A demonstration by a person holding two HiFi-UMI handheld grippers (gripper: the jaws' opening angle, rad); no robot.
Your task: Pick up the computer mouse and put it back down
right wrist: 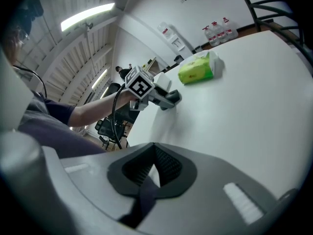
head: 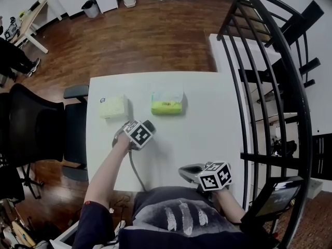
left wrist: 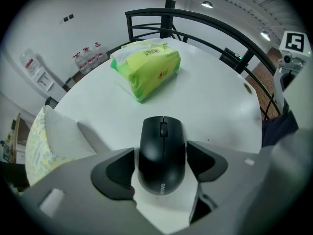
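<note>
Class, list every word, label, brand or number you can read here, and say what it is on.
Black mouse: pale logo at its rear, too blurred to read.
Green tissue pack: red print, too small to read.
No text can be read.

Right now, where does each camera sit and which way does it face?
Head view: on the person's head, looking steeply down at the white table; shows both forearms, left gripper and right gripper.
Left gripper view: on the left gripper, looking along its jaws across the table; they flank the black mouse.
Right gripper view: on the right gripper, low over the table; jaws together, empty; the left arm shows.
Shared: all three show the green tissue pack.
</note>
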